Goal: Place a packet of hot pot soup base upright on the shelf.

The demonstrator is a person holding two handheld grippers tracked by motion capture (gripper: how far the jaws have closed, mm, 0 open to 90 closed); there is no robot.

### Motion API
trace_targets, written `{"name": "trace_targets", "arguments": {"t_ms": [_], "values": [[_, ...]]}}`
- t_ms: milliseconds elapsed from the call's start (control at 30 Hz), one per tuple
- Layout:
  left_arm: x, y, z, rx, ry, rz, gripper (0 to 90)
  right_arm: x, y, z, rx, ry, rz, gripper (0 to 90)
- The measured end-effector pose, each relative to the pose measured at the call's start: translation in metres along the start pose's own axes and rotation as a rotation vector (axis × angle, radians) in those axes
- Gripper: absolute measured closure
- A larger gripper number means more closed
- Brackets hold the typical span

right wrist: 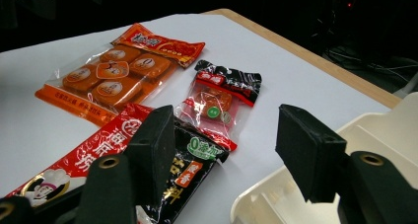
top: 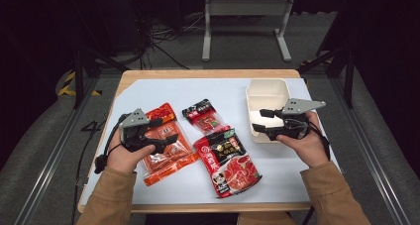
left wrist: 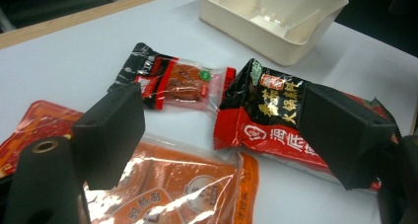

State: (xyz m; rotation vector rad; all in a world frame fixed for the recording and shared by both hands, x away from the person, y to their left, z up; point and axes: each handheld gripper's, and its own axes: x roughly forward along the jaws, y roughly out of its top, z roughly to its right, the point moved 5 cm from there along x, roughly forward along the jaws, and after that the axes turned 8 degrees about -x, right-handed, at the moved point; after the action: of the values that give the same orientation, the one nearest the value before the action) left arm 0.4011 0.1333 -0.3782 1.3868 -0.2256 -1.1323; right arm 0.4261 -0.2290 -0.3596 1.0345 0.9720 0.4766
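Evidently the left gripper (top: pixel 161 136) hovers spread over the orange packet (top: pixel 166 150) — lower squarely before pinching; right gripper (top: pixel 261 121) spread, empty.

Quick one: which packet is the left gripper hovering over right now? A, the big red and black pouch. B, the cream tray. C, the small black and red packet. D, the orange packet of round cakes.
D: in the high view the left gripper sits over the orange packet, its jaws open and nothing between them.
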Motion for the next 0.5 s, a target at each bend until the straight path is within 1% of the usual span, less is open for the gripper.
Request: {"name": "trace_targets", "arguments": {"t_ms": [100, 200, 267, 333, 433, 500], "values": [[0.007, 0.001, 0.004, 0.009, -0.013, -0.014, 19.1, -0.001, 0.001, 0.0, -0.001, 0.0, 0.002, 43.4], [0.014, 0.003, 0.008, 0.008, -0.021, -0.013, 19.1, -0.002, 0.002, -0.001, 0.008, 0.008, 0.012, 44.7], [0.019, 0.004, 0.01, 0.01, -0.03, -0.018, 19.1, -0.004, 0.002, 0.0, 0.01, 0.003, 0.015, 46.2], [0.02, 0.004, 0.011, 0.01, -0.03, -0.021, 19.1, -0.005, 0.003, 0.001, 0.009, 0.002, 0.018, 45.9], [0.025, 0.004, 0.012, 0.01, -0.033, -0.023, 19.1, -0.007, 0.004, 0.001, 0.009, -0.001, 0.038, 47.0], [0.029, 0.005, 0.013, 0.003, -0.035, -0.016, 18.9, -0.008, 0.005, 0.002, 0.009, 0.003, 0.043, 47.0]]}}
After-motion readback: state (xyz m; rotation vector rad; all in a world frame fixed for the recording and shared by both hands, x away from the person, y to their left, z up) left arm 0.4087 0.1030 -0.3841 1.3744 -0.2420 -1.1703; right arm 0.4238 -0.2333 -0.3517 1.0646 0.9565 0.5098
